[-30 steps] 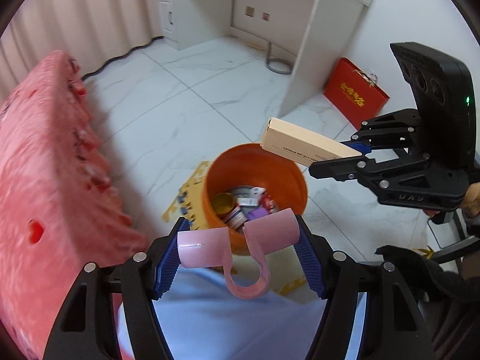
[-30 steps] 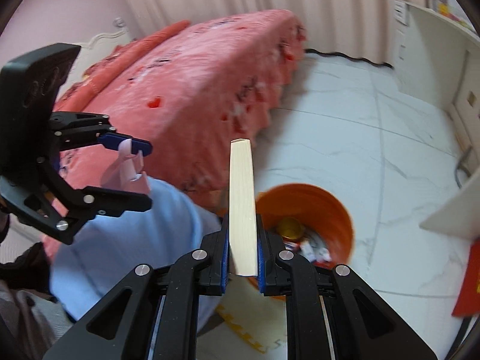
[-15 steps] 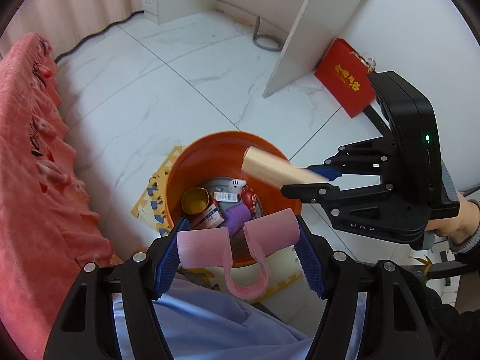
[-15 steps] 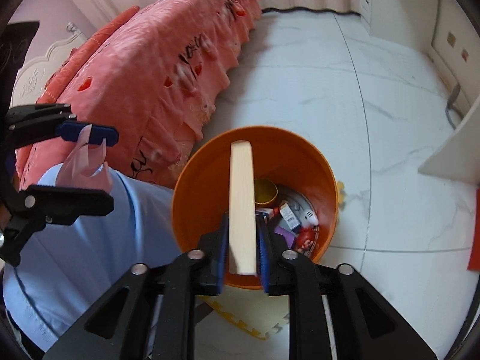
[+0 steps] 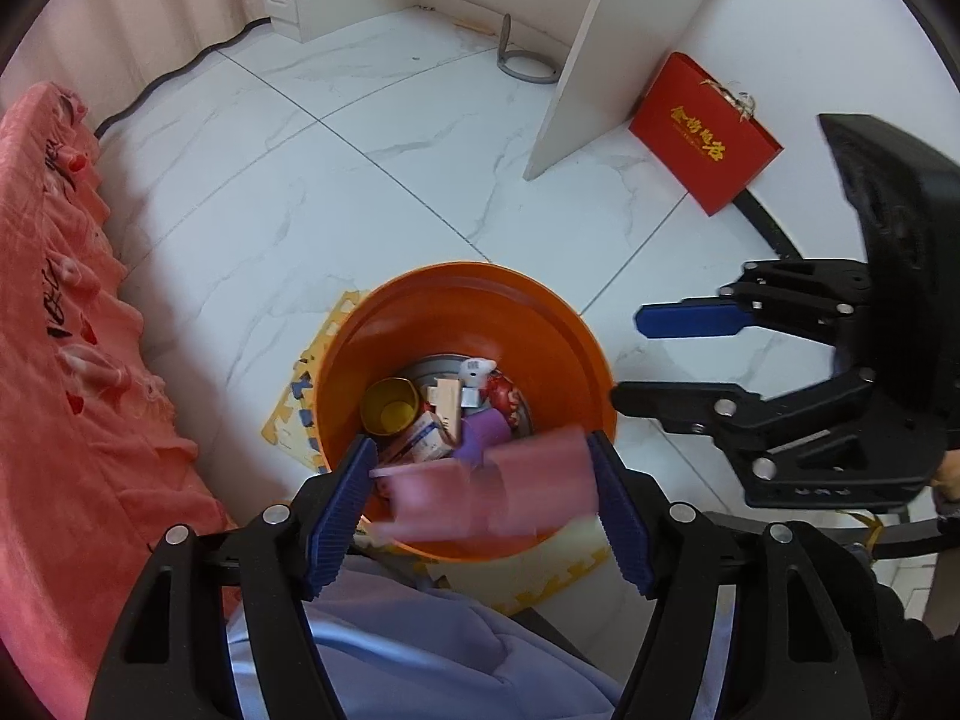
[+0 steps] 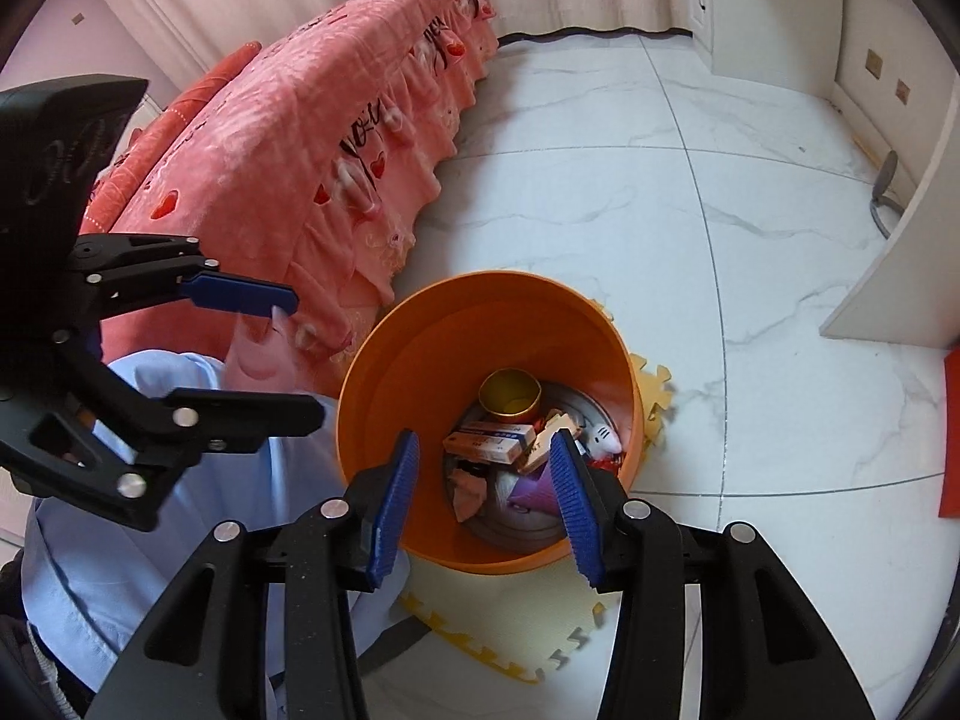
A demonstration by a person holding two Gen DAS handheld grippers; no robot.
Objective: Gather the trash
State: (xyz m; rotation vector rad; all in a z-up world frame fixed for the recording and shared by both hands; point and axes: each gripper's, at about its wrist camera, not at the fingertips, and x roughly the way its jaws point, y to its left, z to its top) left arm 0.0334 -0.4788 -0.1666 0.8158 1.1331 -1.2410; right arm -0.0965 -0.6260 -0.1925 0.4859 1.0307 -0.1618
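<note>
An orange bin stands on the floor and holds several pieces of trash; it also shows in the right wrist view. A tan box lies inside it among the trash. My right gripper is open and empty above the bin; it also shows in the left wrist view. A pink plastic piece, blurred, sits between my left gripper's spread fingers over the bin's near rim. I cannot tell if the fingers touch it. In the right wrist view the pink piece hangs between the left fingers.
A bed with a pink cover is close on the left of the bin. A yellow foam mat lies under the bin. A red gift bag leans by a white desk panel. My light-blue clothing fills the bottom.
My right gripper has opened and the tan box has dropped into the bin. My left gripper's fingers have spread and the pink piece is now blurred with motion.
</note>
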